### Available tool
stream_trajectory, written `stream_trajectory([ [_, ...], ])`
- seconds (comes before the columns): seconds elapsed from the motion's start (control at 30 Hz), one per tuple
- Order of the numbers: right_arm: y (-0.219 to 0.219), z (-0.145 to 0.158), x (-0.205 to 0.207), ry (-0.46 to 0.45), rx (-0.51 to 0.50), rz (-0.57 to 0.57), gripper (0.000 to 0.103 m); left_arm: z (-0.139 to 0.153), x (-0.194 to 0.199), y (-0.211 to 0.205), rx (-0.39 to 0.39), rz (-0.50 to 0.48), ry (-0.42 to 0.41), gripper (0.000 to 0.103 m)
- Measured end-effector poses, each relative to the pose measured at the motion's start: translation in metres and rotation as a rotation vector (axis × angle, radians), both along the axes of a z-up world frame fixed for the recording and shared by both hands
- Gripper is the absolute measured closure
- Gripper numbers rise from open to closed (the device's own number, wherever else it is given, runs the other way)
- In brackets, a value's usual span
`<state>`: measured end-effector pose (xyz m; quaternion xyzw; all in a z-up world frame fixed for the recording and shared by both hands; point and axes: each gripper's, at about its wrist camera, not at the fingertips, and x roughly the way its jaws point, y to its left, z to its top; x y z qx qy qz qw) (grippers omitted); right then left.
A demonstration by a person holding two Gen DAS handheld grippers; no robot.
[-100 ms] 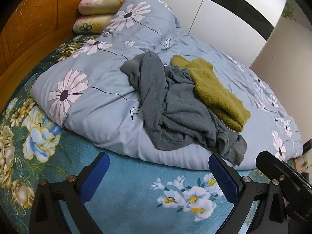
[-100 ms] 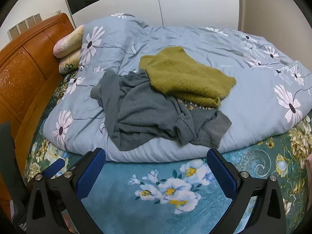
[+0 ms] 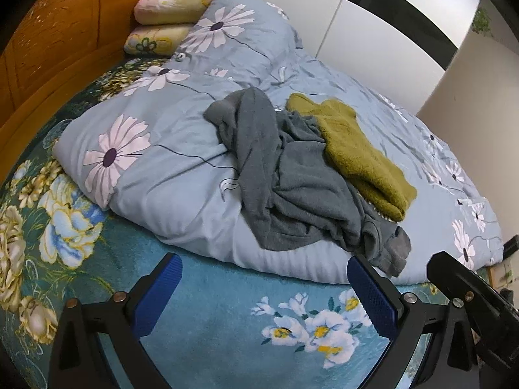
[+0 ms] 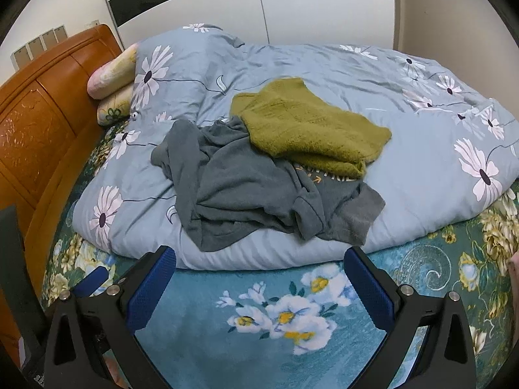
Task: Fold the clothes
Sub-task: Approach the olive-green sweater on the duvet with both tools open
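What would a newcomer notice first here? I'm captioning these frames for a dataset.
The crumpled grey garment heaped on the blue flowered duvet, with the olive-green sweater lying partly over its far side. Next, the two open grippers, left and right, poised over the teal floral bedspread at the near edge, holding nothing.
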<state>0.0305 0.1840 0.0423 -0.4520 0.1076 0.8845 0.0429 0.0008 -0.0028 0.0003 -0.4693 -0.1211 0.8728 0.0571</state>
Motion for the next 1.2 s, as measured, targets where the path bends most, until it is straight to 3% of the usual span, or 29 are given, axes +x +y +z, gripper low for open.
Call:
stream_trajectory([
  [0.27,-0.024,0.004,0.013,0.051,0.088,-0.025,0.0,0.006,0.007,-0.001,-0.043,0.015,0.028,0.0],
  [0.67,-0.025,0.013,0.027,0.084,0.164,-0.09,0.0,0.013,0.011,0.016,-0.112,-0.003,0.047,0.0],
  [0.9,-0.022,0.007,0.026,0.087,0.166,-0.079,0.0,0.012,0.011,0.033,-0.148,-0.061,0.057,0.0],
  [1.2,-0.016,-0.006,0.014,0.083,0.164,-0.066,0.0,0.0,0.001,0.051,-0.176,-0.067,0.045,0.0],
])
